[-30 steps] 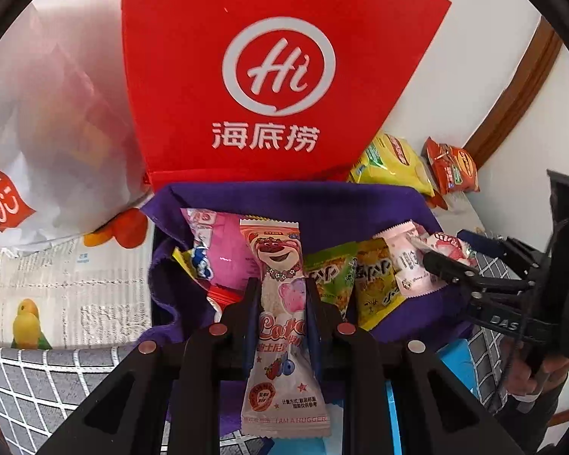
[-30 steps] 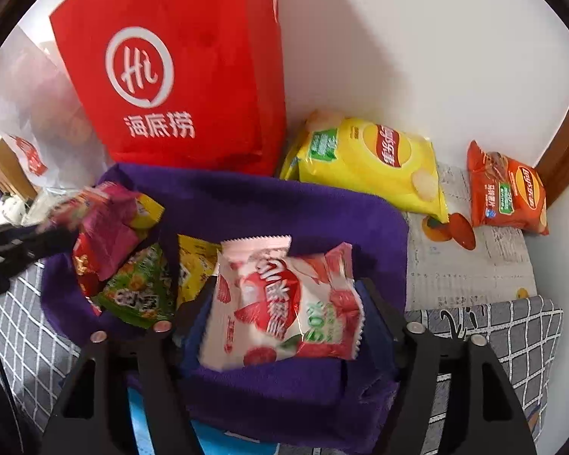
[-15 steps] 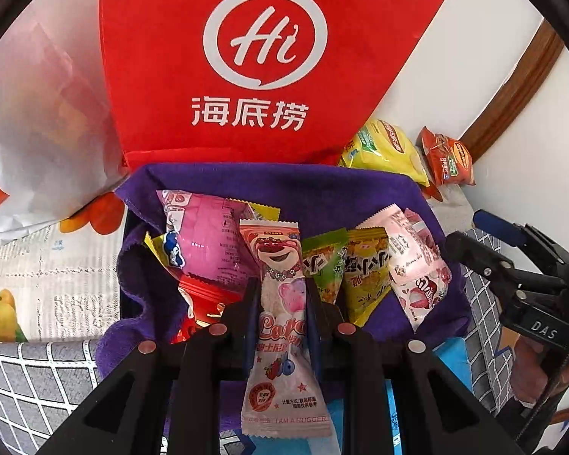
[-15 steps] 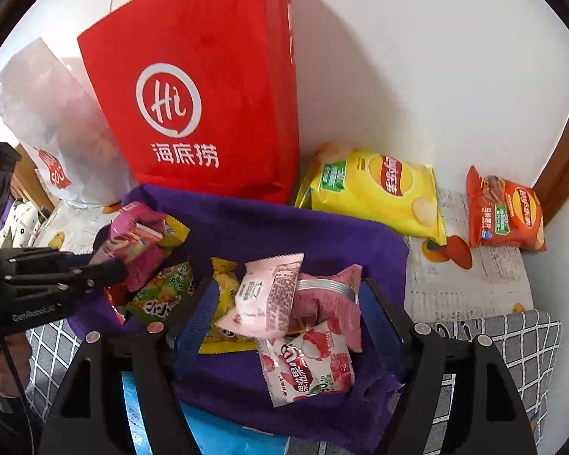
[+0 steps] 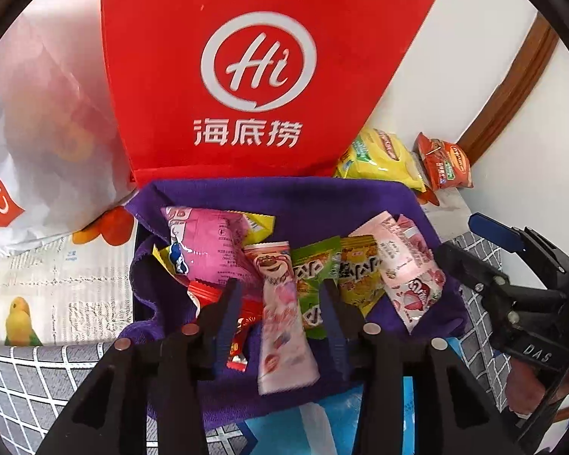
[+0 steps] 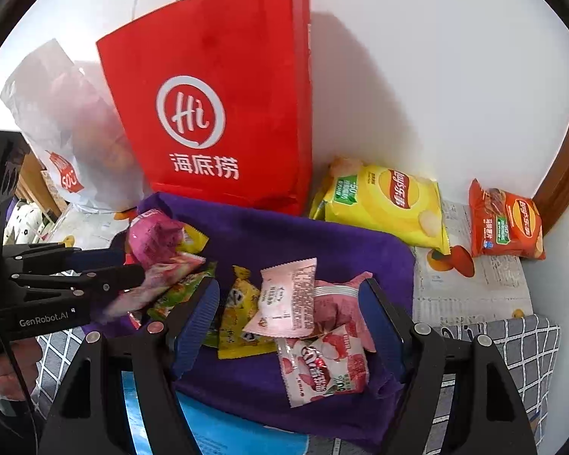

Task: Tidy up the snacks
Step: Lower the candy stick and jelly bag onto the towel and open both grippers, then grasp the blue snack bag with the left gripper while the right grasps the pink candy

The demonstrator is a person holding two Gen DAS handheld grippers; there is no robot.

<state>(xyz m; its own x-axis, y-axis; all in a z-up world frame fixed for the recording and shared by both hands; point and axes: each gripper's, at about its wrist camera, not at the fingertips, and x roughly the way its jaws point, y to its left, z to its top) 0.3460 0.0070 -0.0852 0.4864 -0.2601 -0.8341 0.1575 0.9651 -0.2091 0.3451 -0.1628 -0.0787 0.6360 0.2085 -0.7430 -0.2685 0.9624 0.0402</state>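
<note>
Left wrist view: the left gripper [image 5: 280, 295] has spread wide, releasing the pink bear packet [image 5: 282, 314]; right gripper [image 6: 288, 326] stays wide.

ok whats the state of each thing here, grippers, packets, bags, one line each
left gripper: open, bear packet loose between its fingers
right gripper: open, nothing held
pink bear packet: released, blurred, over the purple bin
purple bin: open top, holds mixed packets
pink lychee packet: lying in the bin
red paper bag: upright against wall
yellow chip bag: sealed, outside bin
orange chip bag: sealed, outside bin
</note>
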